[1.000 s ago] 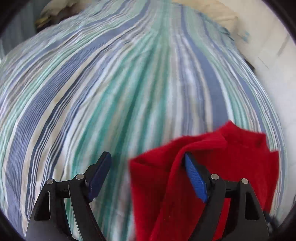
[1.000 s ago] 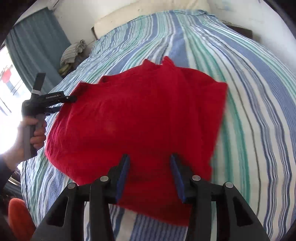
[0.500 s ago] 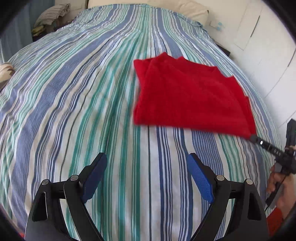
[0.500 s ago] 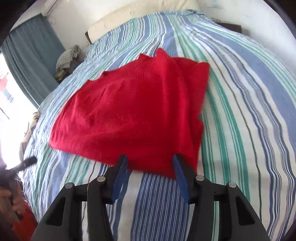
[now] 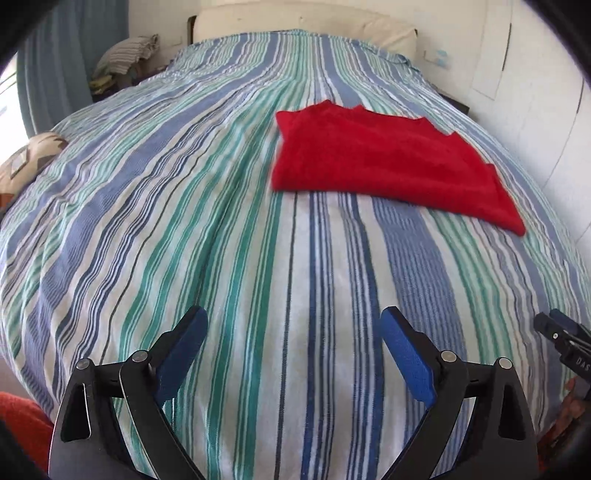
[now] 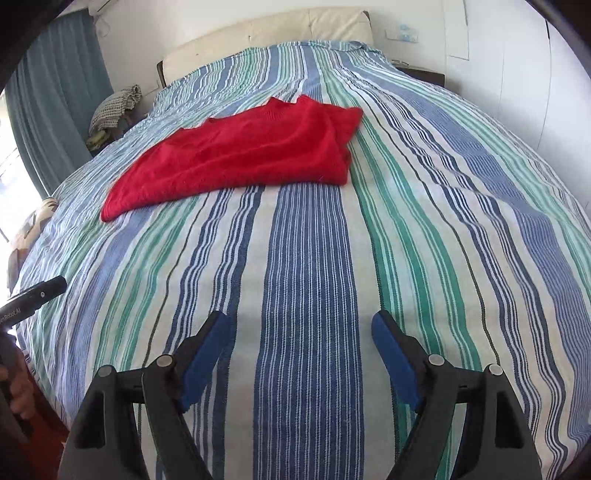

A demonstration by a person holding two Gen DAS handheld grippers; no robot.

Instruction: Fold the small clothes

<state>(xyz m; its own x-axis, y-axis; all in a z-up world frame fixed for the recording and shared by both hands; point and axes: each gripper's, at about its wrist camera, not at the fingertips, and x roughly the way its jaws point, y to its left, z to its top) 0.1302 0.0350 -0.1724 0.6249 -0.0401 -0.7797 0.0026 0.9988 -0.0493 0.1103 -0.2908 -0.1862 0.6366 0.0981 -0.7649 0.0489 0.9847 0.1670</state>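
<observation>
A red knitted garment (image 5: 384, 162) lies folded flat on the striped bedspread (image 5: 221, 221), well beyond both grippers. In the right wrist view the same red garment (image 6: 243, 151) sits up and to the left, on the bedspread (image 6: 310, 280). My left gripper (image 5: 293, 350) hovers over bare bedspread near the bed's front edge, its jaws opening with nothing between them. My right gripper (image 6: 299, 354) also hangs over bare stripes, jaws opening and empty. Each gripper's tip shows at the edge of the other's view.
A cream headboard (image 6: 266, 33) and white wall stand at the far end. Blue curtains (image 6: 55, 110) and a pile of folded cloth (image 5: 125, 55) are at the far left. A patterned cushion (image 5: 29, 158) lies by the left edge. A hand (image 6: 18, 395) grips the left tool.
Both grippers have let go of the red garment and pulled back toward the bed's front edge. Their jaws have widened. The garment now lies flat and far from both.
</observation>
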